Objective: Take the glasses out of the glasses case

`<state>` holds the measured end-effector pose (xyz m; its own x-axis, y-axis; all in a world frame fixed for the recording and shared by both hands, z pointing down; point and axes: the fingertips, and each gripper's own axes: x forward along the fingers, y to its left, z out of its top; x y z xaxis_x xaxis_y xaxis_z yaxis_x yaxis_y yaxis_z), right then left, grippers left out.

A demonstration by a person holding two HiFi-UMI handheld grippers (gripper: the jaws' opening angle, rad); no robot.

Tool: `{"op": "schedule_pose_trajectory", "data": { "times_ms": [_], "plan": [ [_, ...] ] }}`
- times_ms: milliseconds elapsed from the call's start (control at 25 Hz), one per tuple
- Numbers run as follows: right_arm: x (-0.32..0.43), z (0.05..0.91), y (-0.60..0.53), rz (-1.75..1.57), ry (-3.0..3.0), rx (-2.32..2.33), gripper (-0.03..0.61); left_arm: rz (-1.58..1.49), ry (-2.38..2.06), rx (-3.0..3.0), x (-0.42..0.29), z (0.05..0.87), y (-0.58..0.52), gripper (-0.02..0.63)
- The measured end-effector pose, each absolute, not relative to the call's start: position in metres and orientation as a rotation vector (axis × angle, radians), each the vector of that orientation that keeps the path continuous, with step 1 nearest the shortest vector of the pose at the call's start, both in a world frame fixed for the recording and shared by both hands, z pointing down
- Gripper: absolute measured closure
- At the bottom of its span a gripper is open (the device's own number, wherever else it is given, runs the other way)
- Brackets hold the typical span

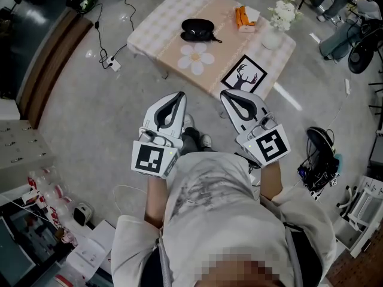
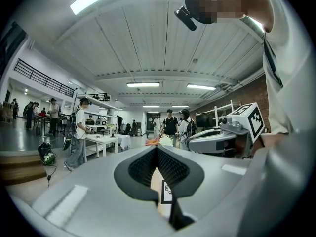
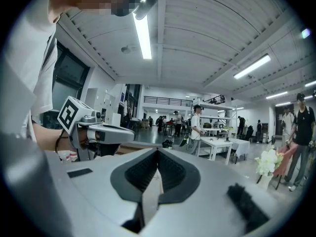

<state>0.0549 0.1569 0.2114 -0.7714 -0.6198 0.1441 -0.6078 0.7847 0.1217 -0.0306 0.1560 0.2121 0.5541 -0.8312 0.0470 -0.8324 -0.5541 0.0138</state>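
Observation:
The black glasses case (image 1: 199,28) lies on a low table with a checked cloth (image 1: 157,24), at the top of the head view. Its lid looks shut and no glasses show. Both grippers hang over the floor in front of the person, well short of the table. The left gripper (image 1: 179,94) has its jaws shut with nothing between them, as its own view confirms (image 2: 157,148). Beside it, the right gripper (image 1: 225,93) is likewise shut and holds nothing (image 3: 158,152). Each gripper appears in the other's view: the right gripper (image 2: 222,135) and the left gripper (image 3: 94,127).
The table also carries a flower-shaped mat (image 1: 195,58), a deer picture card (image 1: 244,75), an orange packet (image 1: 244,18) and a vase of white flowers (image 1: 281,14). A power strip (image 1: 112,64) and a black bag (image 1: 320,148) lie on the floor. People stand by white tables (image 2: 101,141) farther off.

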Motion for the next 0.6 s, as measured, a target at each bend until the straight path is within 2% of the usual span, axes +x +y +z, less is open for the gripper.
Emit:
{"op": "schedule_pose_trajectory", "data": {
  "times_ms": [600],
  "plan": [
    [0.045, 0.217, 0.095, -0.091, -2.773, 1.000, 0.561, 0.054, -1.423, 2.733, -0.040, 0.221, 0.091, 0.604]
  ]
}}
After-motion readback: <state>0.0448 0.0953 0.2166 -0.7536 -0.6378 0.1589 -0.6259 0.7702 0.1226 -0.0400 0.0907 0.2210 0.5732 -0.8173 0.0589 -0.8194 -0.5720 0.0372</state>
